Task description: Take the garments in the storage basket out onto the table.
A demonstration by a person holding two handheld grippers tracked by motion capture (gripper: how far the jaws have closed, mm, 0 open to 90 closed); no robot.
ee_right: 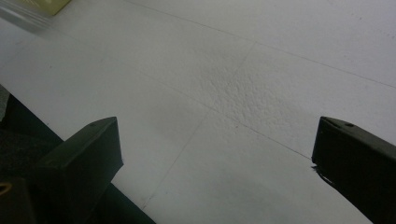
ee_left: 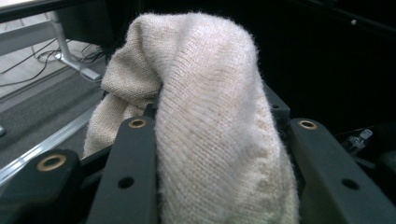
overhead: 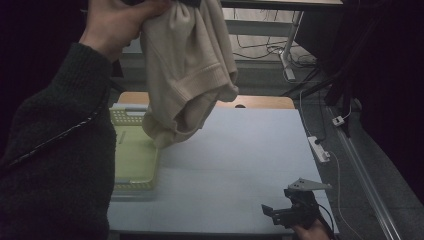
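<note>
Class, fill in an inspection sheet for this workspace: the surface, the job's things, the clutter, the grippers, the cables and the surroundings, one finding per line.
Surface: white table, bare where it shows, with faint seam lines.
Job's things: cream knitted garment lifted high, hanging above the yellow-green basket at the table's left edge.
Clutter: nothing seen.
Grippers: left gripper shut on the garment, with the person's left hand raised; right gripper open, low over the table's near right corner.
Cables: white power strip and its cord on the floor to the right; more cables under the far desk.
Surroundings: grey floor, far desk frame, dark background.
</note>
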